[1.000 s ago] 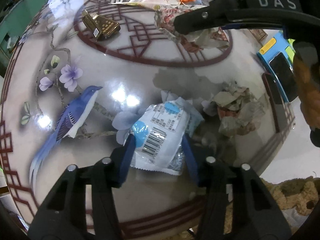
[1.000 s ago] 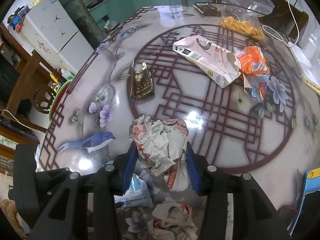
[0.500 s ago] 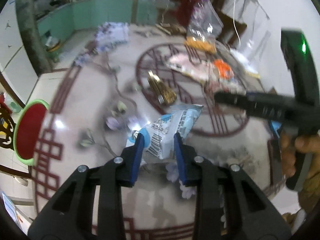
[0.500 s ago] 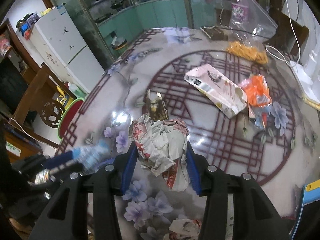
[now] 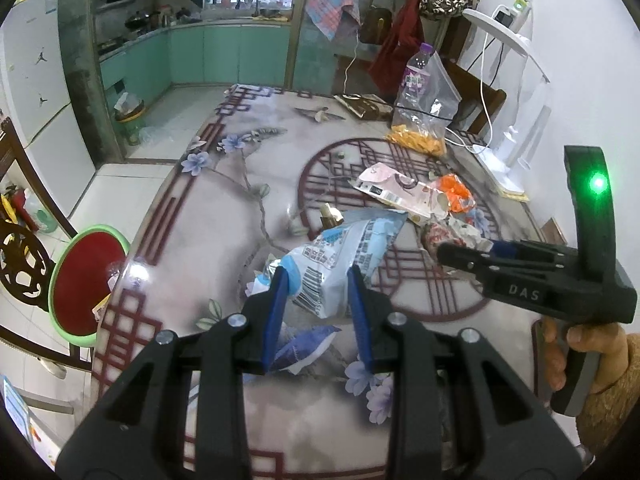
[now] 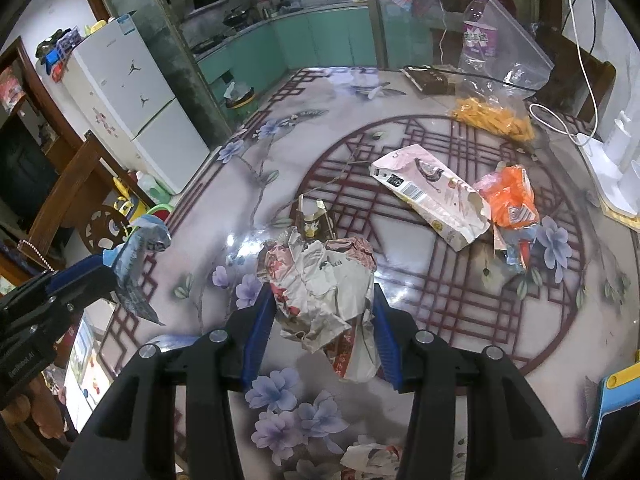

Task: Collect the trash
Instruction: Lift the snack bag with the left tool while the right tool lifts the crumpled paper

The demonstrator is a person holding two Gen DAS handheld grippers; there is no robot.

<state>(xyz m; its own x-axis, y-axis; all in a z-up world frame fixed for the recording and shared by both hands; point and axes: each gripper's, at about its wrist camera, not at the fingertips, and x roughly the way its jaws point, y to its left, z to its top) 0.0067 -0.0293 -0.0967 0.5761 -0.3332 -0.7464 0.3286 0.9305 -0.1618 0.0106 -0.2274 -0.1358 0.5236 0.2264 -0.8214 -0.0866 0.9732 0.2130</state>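
Note:
My left gripper (image 5: 316,292) is shut on a blue and white snack wrapper (image 5: 344,256) and holds it above the table. It shows at the left in the right wrist view (image 6: 136,264). My right gripper (image 6: 324,320) is shut on a crumpled paper wad (image 6: 320,280), lifted off the table. The right gripper also shows in the left wrist view (image 5: 444,254). On the table (image 6: 440,280) lie a pink packet (image 6: 432,196), an orange wrapper (image 6: 510,200) and a small gold and brown carton (image 6: 312,216). Another crumpled paper (image 6: 372,456) lies at the near edge.
A clear bag with yellow snacks (image 6: 496,120) and a bottle (image 6: 478,36) stand at the table's far side. A white lamp base and cable (image 6: 608,160) are at the right. A blue and yellow case (image 6: 616,396) lies near right. A red stool (image 5: 86,280) stands left of the table.
Both grippers rose away from the table with their loads. The left gripper lifted the wrapper off the surface and tilted up toward the room.

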